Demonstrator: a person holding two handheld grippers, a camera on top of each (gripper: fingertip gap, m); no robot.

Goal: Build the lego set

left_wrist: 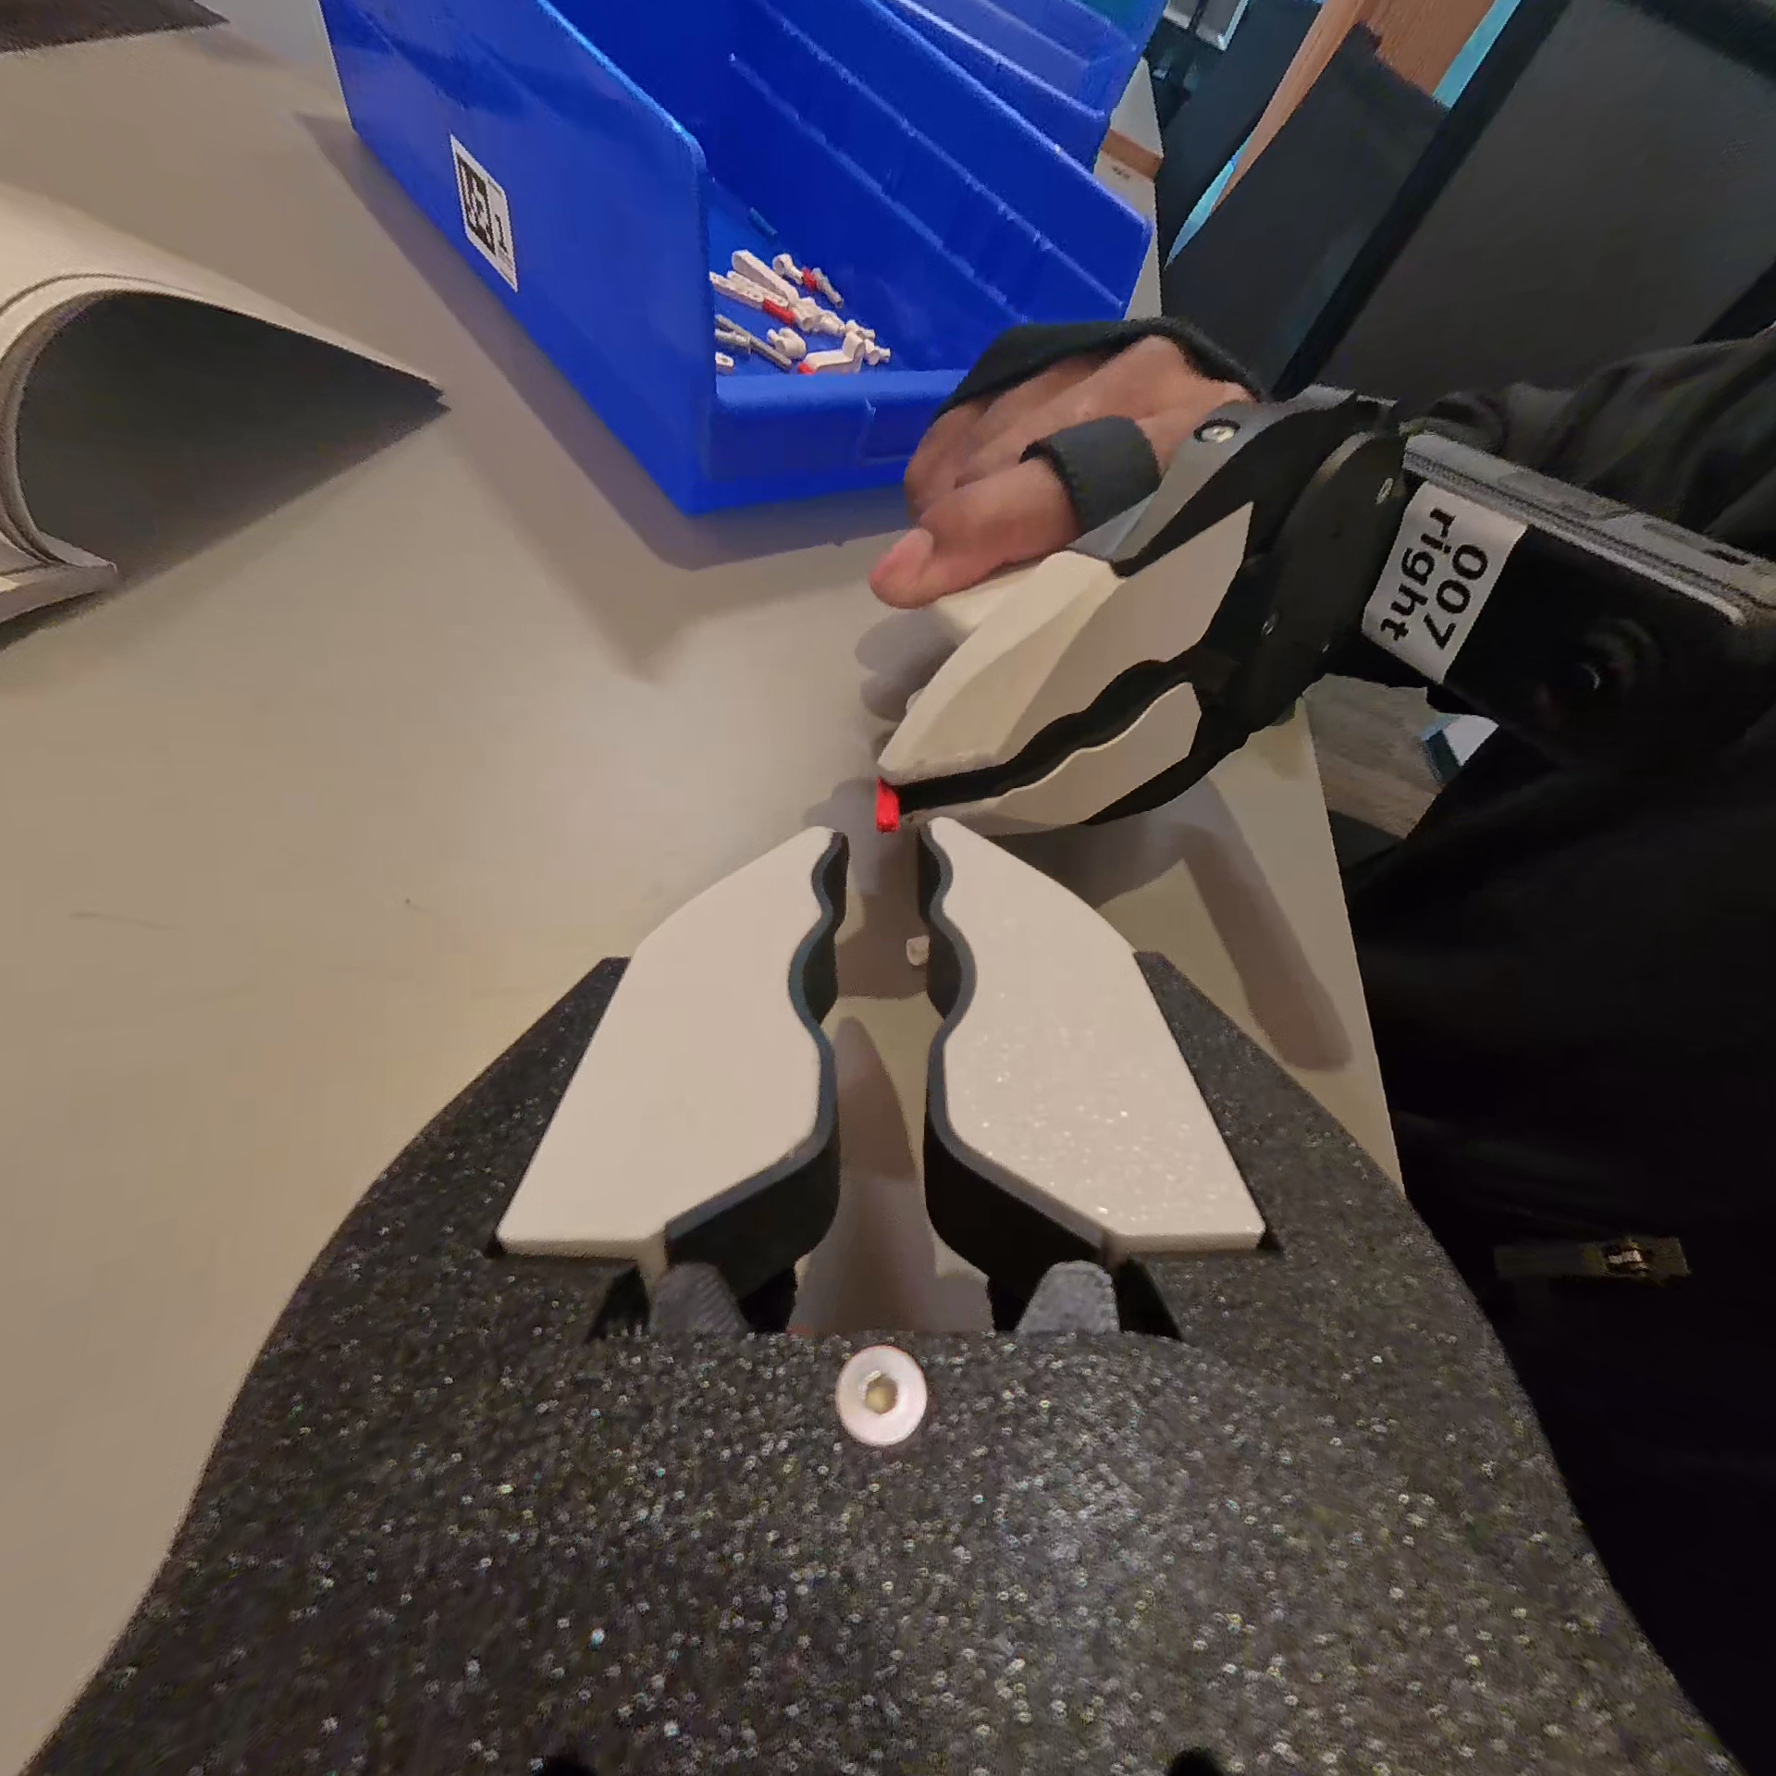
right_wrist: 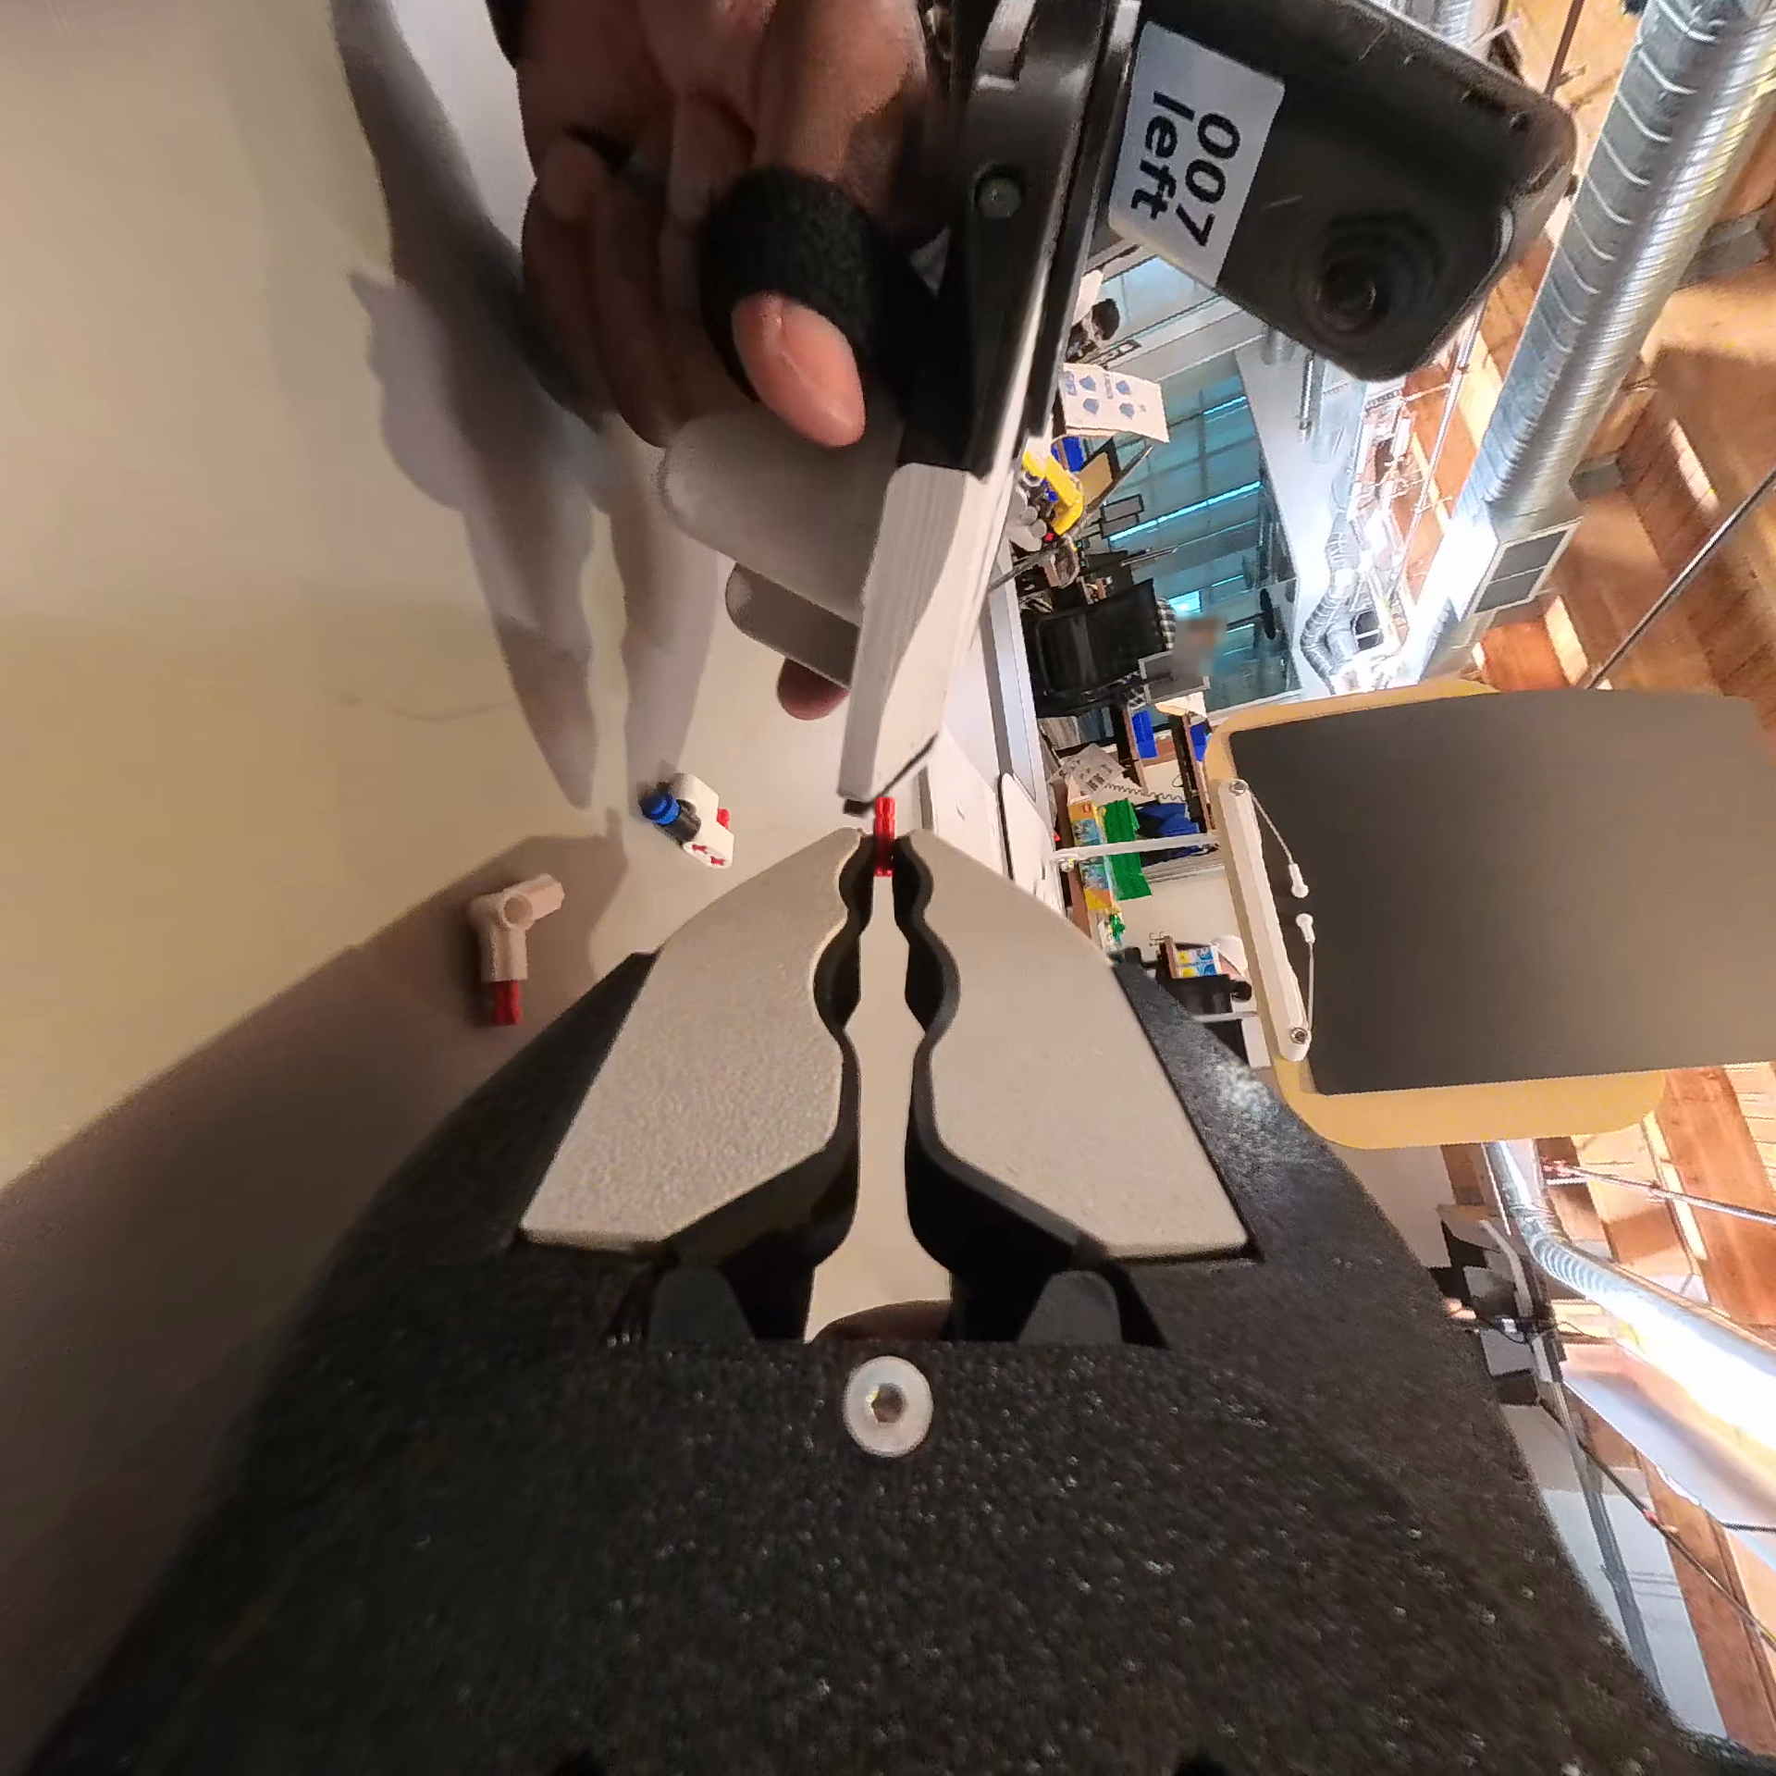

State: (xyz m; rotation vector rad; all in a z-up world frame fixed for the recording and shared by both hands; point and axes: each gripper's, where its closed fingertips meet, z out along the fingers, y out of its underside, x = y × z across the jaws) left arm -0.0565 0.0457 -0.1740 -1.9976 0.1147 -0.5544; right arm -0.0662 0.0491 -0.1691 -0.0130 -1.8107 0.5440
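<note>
Pinching a small red pin point(right_wrist: 882, 838) at its very tips, our right gripper point(right_wrist: 879, 851) is clenched on it, both dark pads pressed against the pin's sides, with the pin's upper end poking out past the fingertips. From the left wrist view we see the same pin point(left_wrist: 886, 805) sticking out of the right gripper point(left_wrist: 899, 783), which comes in sideways with a hand point(left_wrist: 999, 490) on top of it.

Our left gripper point(left_wrist: 882, 846) is released: its tips stand apart with bare table point(left_wrist: 384, 769) showing between them, and nothing is in its grasp. The pin sits just beyond those tips, nearer the right-hand one; we cannot tell whether it touches.

Left of the pin, on the table, lie a white block with a blue knob point(right_wrist: 687, 819) and, nearer our right gripper, a beige elbow piece point(right_wrist: 507, 937) on a red stub. Well beyond the pin in the left wrist view stands a blue bin point(left_wrist: 596, 221) with small pale parts point(left_wrist: 793, 312) inside.
</note>
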